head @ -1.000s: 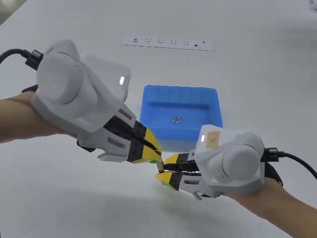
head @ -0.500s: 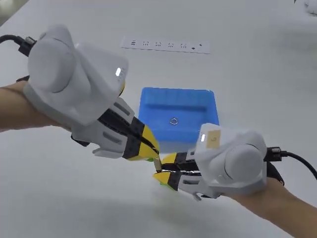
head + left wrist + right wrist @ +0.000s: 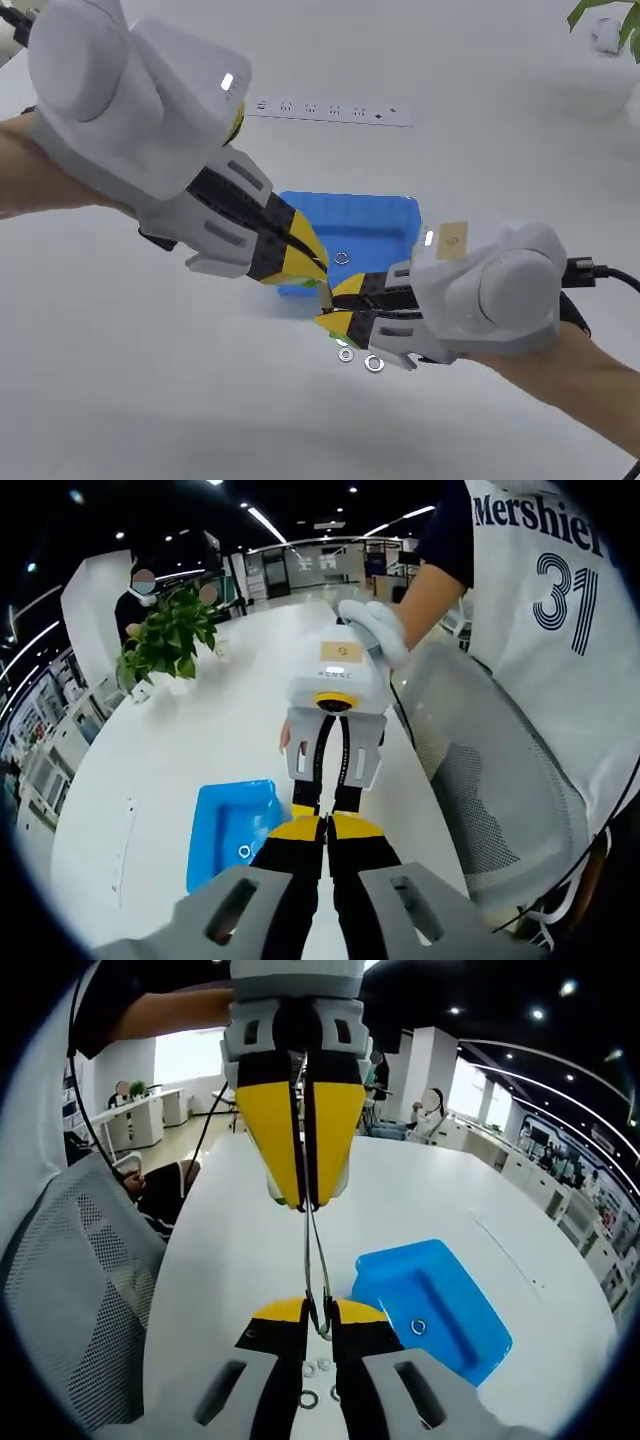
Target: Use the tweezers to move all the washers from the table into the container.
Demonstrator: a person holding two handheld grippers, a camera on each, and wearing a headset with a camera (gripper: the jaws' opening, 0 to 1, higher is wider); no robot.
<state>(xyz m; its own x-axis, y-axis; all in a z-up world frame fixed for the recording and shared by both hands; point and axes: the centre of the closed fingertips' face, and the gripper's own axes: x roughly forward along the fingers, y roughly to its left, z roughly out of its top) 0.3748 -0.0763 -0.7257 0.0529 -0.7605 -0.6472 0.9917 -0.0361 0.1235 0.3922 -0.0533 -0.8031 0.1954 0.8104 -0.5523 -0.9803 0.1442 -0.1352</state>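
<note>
Two-ended clamping of tweezers (image 3: pixel 306 1260), left tongs (image 3: pixel 315 272) and right tongs (image 3: pixel 328 308) closed tight, likely for steadiness. Poised over washers (image 3: pixel 345 354).

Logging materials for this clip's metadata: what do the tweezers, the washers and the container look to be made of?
The tweezers look like bare metal: thin grey legs that glint. The washers are probably metal too: small silvery rings with a shine. The container seems to be plastic: even bright blue, fairly matte, with faintly ribbed moulded walls.
</note>
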